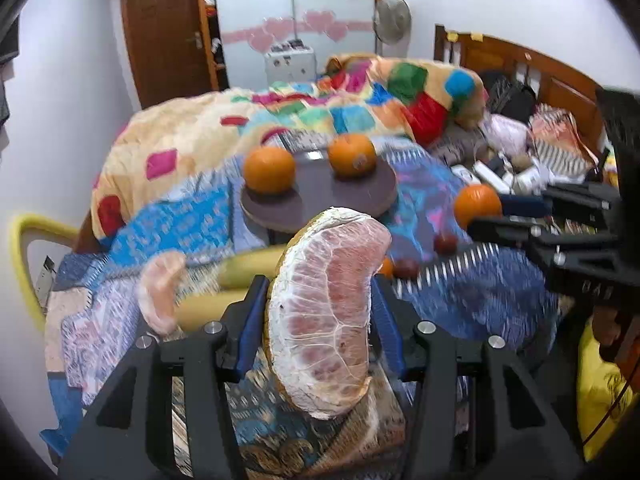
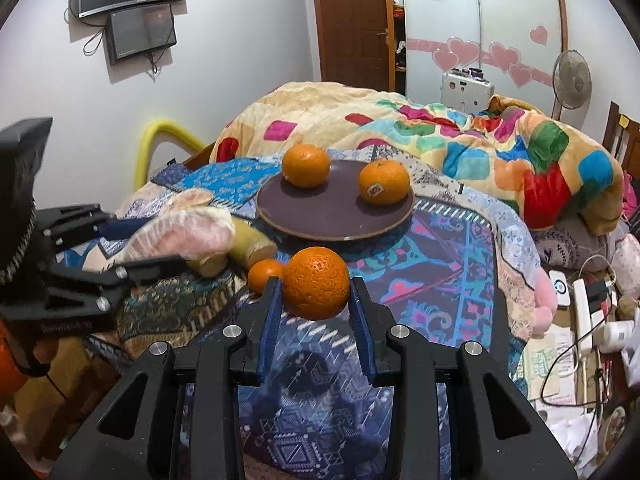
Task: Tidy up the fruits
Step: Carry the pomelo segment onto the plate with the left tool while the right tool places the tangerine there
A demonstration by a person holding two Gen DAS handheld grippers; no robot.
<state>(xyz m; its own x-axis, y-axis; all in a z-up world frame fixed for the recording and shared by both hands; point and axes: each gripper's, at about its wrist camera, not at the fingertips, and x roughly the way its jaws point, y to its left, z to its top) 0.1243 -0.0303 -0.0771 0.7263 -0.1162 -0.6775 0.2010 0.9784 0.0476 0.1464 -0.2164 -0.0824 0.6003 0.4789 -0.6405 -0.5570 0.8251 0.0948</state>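
A pomelo wedge [image 1: 328, 312] is pinched upright by the left claw [image 1: 318, 300] above the bed [image 2: 440, 280]; an orange [image 2: 317, 283] is pinched by the right claw [image 2: 316, 300]; two oranges [image 2: 306, 165] are seen resting on the round tray [image 2: 332, 216].

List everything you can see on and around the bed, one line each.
Oranges on tray: two, orange, on the round brown tray, at and.
Held orange: one, orange, between the right fingers.
Small orange: one, orange, on the bedspread beside the held orange.
Pomelo wedge: one, pink and white, between the left fingers.
Second pomelo wedge: one, pink, on the bedspread at left.
Bananas: two, yellow, behind the held wedge.
Small dark red fruits: two, near the right gripper.
Blanket: one, multicoloured, behind the tray.
Fan: one, grey, by the wardrobe.
Left gripper: shut on wedge.
Right gripper: shut on orange.
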